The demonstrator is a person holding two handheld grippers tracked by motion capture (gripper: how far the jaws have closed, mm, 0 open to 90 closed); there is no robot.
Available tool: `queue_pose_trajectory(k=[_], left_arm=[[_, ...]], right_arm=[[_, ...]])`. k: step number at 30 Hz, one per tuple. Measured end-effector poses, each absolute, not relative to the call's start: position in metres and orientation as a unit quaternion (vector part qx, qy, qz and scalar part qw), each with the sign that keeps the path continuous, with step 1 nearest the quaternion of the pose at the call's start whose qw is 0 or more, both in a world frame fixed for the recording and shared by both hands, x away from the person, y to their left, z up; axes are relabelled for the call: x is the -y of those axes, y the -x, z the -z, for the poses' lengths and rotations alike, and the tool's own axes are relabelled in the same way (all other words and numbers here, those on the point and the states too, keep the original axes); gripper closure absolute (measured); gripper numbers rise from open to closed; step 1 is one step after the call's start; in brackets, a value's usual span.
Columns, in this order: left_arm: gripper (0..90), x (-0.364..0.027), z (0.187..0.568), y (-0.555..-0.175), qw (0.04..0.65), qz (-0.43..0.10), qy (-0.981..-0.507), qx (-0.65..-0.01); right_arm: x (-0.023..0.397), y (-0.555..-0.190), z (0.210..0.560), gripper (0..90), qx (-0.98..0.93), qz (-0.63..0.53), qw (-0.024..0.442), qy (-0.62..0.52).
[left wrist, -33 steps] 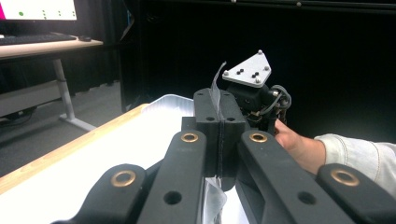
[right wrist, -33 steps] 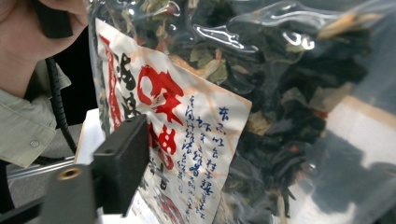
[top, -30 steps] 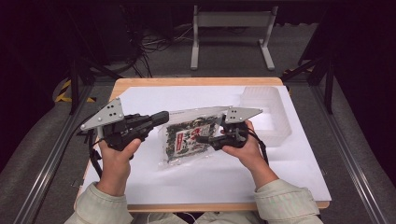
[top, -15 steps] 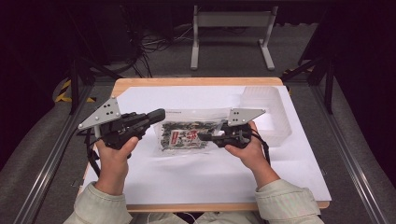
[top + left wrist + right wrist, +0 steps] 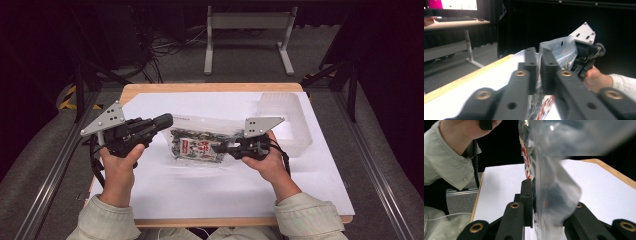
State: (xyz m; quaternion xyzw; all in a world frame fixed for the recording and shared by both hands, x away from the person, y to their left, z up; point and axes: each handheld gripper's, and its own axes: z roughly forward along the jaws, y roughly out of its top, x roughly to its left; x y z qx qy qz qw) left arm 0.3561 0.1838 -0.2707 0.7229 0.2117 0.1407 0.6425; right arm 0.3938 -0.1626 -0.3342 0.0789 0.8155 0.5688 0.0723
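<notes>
A clear plastic bag (image 5: 200, 147) with dark contents and a red-and-white label hangs stretched between both grippers, just above the white sheet (image 5: 200, 195). My left gripper (image 5: 167, 121) is shut on the bag's upper left corner; in the left gripper view its jaws (image 5: 539, 62) pinch the plastic edge (image 5: 559, 50). My right gripper (image 5: 219, 148) is shut on the bag's right side. In the right gripper view the crumpled film (image 5: 554, 195) sits clamped between its jaws (image 5: 534, 192).
An empty clear plastic tub (image 5: 287, 117) stands at the back right of the sheet, just behind the person's right hand (image 5: 267, 162). The wooden table's edge (image 5: 200, 87) frames the sheet. Metal rails (image 5: 50, 170) run along both sides.
The bag has turned from a tilted hang to a level stretch between the grippers. The right gripper has shifted a little to the left; the left gripper has barely moved.
</notes>
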Motion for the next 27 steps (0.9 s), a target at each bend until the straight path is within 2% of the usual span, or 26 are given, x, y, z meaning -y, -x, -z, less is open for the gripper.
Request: queue_pose_trajectory(k=[5,10,19,27], left_arm=[[62.6,-0.185,0.272,-0.359,0.636,-0.139,-0.727,-0.217],[50.0,-0.186,0.274,-0.361,0.616,-0.158,-0.739,-0.223],[46.8,-0.192,0.286,-0.364,0.599,-0.162,-0.747,-0.238],[37.4,-0.19,0.304,-0.37,0.581,-0.163,-0.76,-0.242]], right_arm=[[0.164,-0.393,0.332,76.0,-0.818,-0.565,0.074,-0.08],[0.17,-0.394,0.328,76.0,-0.814,-0.57,0.073,-0.091],[0.186,-0.395,0.314,76.0,-0.804,-0.578,0.082,-0.109],[0.205,-0.394,0.297,75.9,-0.793,-0.586,0.105,-0.129]])
